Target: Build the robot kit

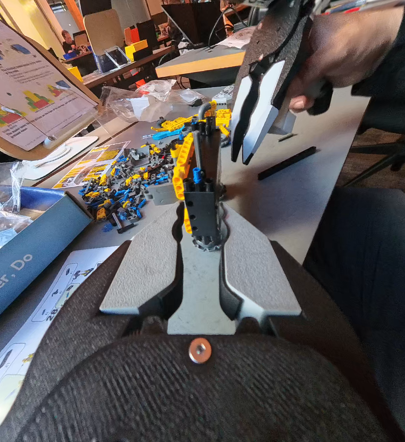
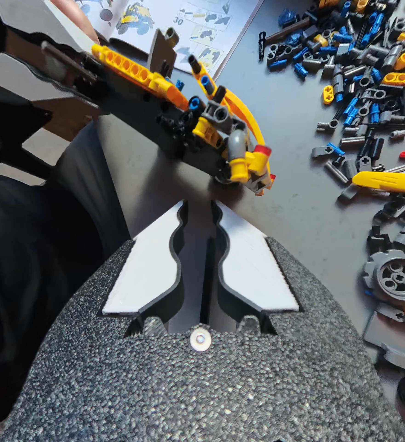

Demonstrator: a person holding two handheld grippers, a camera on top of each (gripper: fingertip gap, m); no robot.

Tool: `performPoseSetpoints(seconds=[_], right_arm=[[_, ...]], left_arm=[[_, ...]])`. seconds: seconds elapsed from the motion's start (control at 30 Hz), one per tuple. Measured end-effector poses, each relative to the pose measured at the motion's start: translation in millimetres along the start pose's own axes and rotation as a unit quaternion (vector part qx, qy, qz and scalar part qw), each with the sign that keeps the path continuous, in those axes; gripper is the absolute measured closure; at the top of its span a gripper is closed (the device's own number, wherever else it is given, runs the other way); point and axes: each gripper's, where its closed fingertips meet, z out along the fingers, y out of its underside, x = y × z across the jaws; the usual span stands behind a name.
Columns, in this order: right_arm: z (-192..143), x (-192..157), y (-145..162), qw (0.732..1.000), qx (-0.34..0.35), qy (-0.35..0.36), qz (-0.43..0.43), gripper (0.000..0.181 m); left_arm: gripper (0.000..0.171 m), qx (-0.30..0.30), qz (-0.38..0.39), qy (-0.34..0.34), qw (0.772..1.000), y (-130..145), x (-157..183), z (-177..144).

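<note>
My left gripper (image 1: 201, 210) is shut on a black and yellow building-toy assembly (image 1: 200, 215), clamping its black beam and holding it above the grey table (image 1: 280, 210). A grey curved tube and blue pins stick out of the assembly. In the right wrist view the same assembly (image 2: 172, 114) pokes out of the left gripper (image 2: 89, 71) at upper left. My right gripper (image 2: 199, 202) is empty, with a narrow gap between its jaws. It hovers just right of the assembly's far end (image 1: 241, 160), held by a hand (image 1: 340, 55).
A long black beam (image 1: 287, 162) lies on the table under the right gripper. A pile of loose parts (image 1: 120, 186) lies to the left. A blue box (image 1: 41, 239), an instruction booklet (image 1: 53, 306), plastic bags (image 1: 148, 98) and a grey wheel (image 2: 400, 279) are nearby. My right fingertips sit around 12 cm from my left ones. The right tips stand about 15 cm off the grey wheel (image 2: 400, 279).
</note>
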Motion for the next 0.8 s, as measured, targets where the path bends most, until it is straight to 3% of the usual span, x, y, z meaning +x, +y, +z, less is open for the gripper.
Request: performPoseSetpoints(seconds=[0.1,0.17,0.43,0.6,0.73,0.8], right_arm=[[1,4,-1,0.999,0.027,0.015,-0.016,0.161],[2,7,-1,0.999,0.036,0.022,-0.025,0.161],[9,9,-1,0.997,0.062,0.020,-0.042,0.162],[-8,23,0,0.993,0.075,0.061,-0.067,0.162],[-33,48,-20,0.986,0.122,0.081,-0.075,0.138],[-34,53,-34,0.982,0.133,0.078,-0.104,0.137]], left_arm=[[0.141,-0.002,-0.005,0.003,1.000,1,-1,0],[0.148,-0.002,-0.004,0.003,1.000,1,-2,2],[0.146,-0.016,0.000,-0.016,1.000,4,-8,6],[0.146,-0.015,0.020,-0.015,1.000,4,-6,6],[0.146,-0.008,0.062,-0.012,0.998,3,-1,4],[0.146,-0.005,0.071,-0.011,0.997,3,0,4]])
